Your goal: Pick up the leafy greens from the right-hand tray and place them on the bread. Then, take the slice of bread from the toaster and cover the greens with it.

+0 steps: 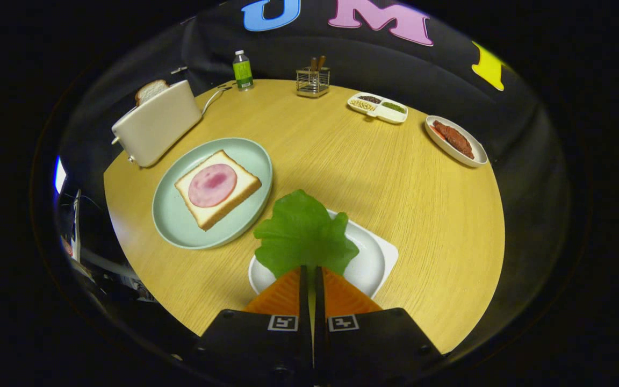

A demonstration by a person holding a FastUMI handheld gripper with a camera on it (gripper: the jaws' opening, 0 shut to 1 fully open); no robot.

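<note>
My gripper (311, 270) is shut on the leafy green (303, 234), whose stem end is pinched between the two fingers. The leaf spreads out just ahead of the fingertips, lifted above the white tray (379, 258) below it. Left of the leaf stands a pale green plate (180, 226) holding a bread slice (234, 191) topped with a round pink slice of ham (213, 185). Beyond the plate is a cream toaster (156, 124) with a second slice of bread (151, 90) sticking up from its slot.
The round wooden table (395, 188) carries, at its far side, a green bottle (243, 70), a wire utensil holder (312, 80), a divided white dish of seeds (378, 107) and a white dish with brown meat (455, 141). The toaster's cord (213, 98) trails toward the bottle.
</note>
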